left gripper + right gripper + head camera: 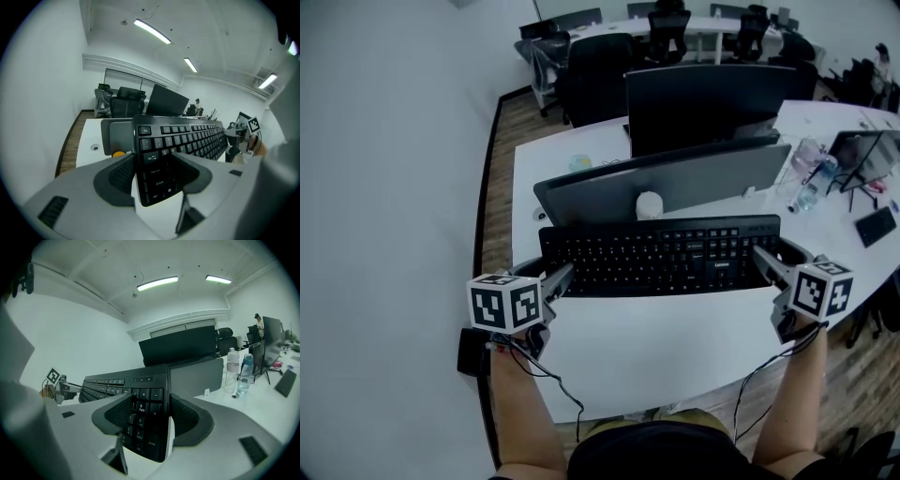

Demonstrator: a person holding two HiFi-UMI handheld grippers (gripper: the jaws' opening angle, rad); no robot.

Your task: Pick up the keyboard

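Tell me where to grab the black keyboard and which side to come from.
Grip the keyboard at its two short ends, one gripper coming in from each side. It is long, thin and flat, so jaws close across its thickness, and two end grips likely keep it level. The left gripper and right gripper clamp it so.

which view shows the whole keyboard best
Head view: the keyboard shows end to end between the left gripper and right gripper. The left gripper view shows its left-end keys, the right gripper view its number pad.

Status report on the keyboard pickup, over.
Left gripper, right gripper: shut on keyboard ends. Keyboard looks lifted off desk. Monitor close behind, nothing blocking.
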